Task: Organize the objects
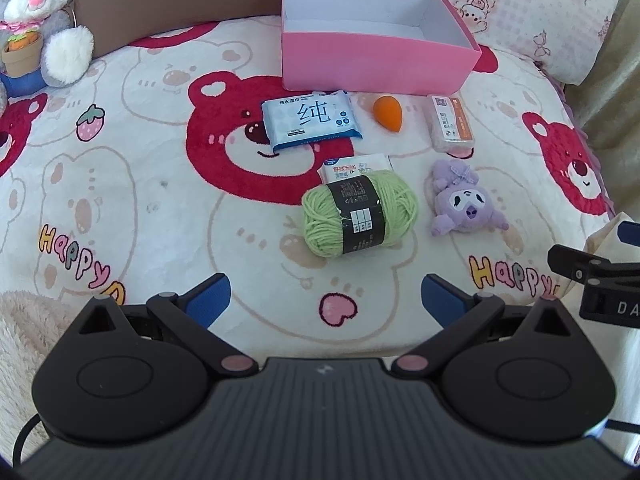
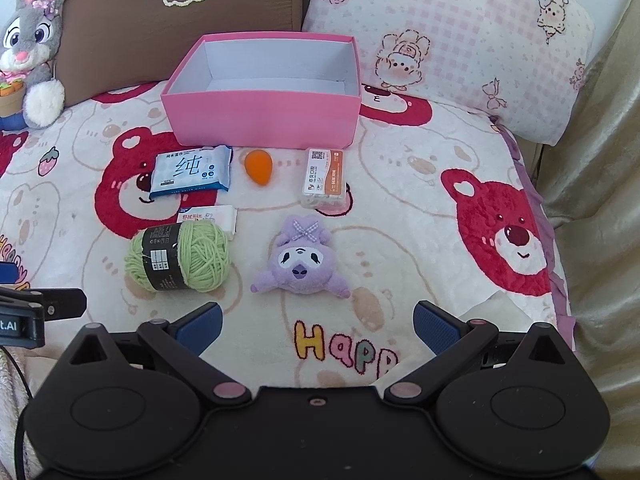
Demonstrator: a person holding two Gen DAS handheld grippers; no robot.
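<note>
Six loose items lie on your bear-print blanket [image 2: 400, 208], brown cushion [image 2: 132, 20] and checked pillow [image 2: 460, 40] behind. Pink box [image 2: 264, 116] sits toward the blanket's far edge, mouth up, long axis across. Green yarn [image 2: 180, 258] lies nearer, axis across; purple plush [image 2: 302, 260] beside it, head toward you. Your left gripper [image 1: 326, 300] and right gripper [image 2: 316, 322] both stand apart, holding nothing.

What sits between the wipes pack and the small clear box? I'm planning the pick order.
An orange egg-shaped sponge lies between the wipes pack and clear box, touching neither; both views show it.
</note>
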